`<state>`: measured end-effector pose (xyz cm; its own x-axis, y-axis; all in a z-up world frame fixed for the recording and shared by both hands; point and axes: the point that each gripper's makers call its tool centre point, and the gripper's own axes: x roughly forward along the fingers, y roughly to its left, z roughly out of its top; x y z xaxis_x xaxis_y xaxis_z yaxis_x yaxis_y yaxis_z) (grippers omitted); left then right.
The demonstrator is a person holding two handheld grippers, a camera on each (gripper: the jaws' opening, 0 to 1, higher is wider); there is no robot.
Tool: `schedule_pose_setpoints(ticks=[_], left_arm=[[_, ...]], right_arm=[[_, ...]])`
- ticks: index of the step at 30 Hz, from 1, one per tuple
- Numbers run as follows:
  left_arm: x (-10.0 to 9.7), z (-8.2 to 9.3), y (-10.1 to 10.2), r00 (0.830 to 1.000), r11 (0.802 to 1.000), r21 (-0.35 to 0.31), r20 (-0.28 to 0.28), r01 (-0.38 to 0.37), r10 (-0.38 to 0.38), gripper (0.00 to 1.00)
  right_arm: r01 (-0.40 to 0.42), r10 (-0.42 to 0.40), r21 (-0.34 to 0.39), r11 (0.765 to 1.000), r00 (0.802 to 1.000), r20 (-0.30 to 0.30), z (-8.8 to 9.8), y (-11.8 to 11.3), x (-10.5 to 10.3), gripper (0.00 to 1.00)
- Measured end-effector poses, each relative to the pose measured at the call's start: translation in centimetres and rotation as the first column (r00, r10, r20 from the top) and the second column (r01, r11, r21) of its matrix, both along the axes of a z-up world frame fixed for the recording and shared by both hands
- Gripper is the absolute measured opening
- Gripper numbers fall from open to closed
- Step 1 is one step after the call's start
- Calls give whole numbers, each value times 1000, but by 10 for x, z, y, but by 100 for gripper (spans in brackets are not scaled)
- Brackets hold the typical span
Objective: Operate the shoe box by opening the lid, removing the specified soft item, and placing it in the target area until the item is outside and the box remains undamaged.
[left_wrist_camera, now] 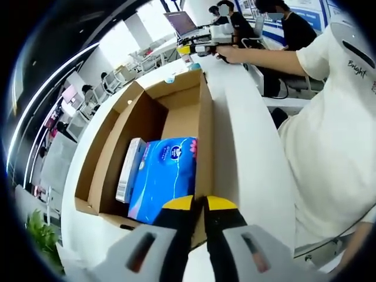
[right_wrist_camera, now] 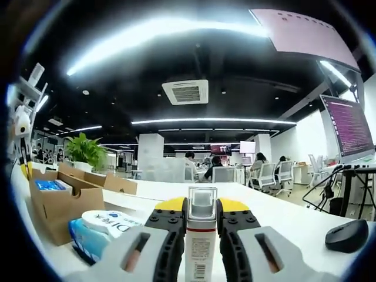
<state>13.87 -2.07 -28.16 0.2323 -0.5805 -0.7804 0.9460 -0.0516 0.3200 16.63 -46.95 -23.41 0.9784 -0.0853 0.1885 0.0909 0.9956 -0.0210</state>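
We see the shoe box (left_wrist_camera: 147,147), a brown cardboard box, standing open on a white table (left_wrist_camera: 247,147) with its flaps folded outward, so the opening step appears to be done. Inside lies a blue soft tissue pack (left_wrist_camera: 164,176), flat against the near wall, with a slim white and blue carton (left_wrist_camera: 130,170) just beside it (which of the two soft-looking items is the specified one, we cannot tell). The left hand-held gripper (left_wrist_camera: 200,205) sits at the box's near edge, jaws nearly together and holding nothing, probably poised to steady the box or reach in. In the right gripper view, the right hand-held gripper (right_wrist_camera: 201,214) clamps an upright white bottle (right_wrist_camera: 201,235) with a clear cap, beyond the box's far end, likely carrying it towards the placing area. A white-lidded wipes pack (right_wrist_camera: 103,226) lies on the table just beside the box, and a black mouse (right_wrist_camera: 349,235) rests well apart.
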Motion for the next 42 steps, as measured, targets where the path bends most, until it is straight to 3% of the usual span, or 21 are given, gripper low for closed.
schedule_pose_setpoints(ticks=[6,12,20,28,30,37,42], left_arm=[[0,0,0,1000,1000,-2,-1,-2,2,6],[0,0,0,1000,1000,-5,2,-4,4,6],[-1,0,0,1000,1000,-12,5,-5,5,6],[0,0,0,1000,1000,-19,2,-9,9,6],[0,0,0,1000,1000,-19,4,-8,8,6],[1,0,0,1000,1000,-19,0,-8,8,6],[1,0,0,1000,1000,-17,1,-10,10,6]], right_arm=[[17,-17,-15,1000,1000,-5,1,2,-6,19],[44,-48,-90,995,998,-47,0,10,-14,19],[45,-47,-31,998,997,-56,-3,4,-18,19],[45,-51,-73,996,995,-89,-6,2,-15,19],[55,-65,-74,996,989,-134,-14,0,-13,23],[54,-57,-26,998,991,-120,-15,0,-15,31],[75,-72,20,997,993,-98,-9,-4,-22,46]])
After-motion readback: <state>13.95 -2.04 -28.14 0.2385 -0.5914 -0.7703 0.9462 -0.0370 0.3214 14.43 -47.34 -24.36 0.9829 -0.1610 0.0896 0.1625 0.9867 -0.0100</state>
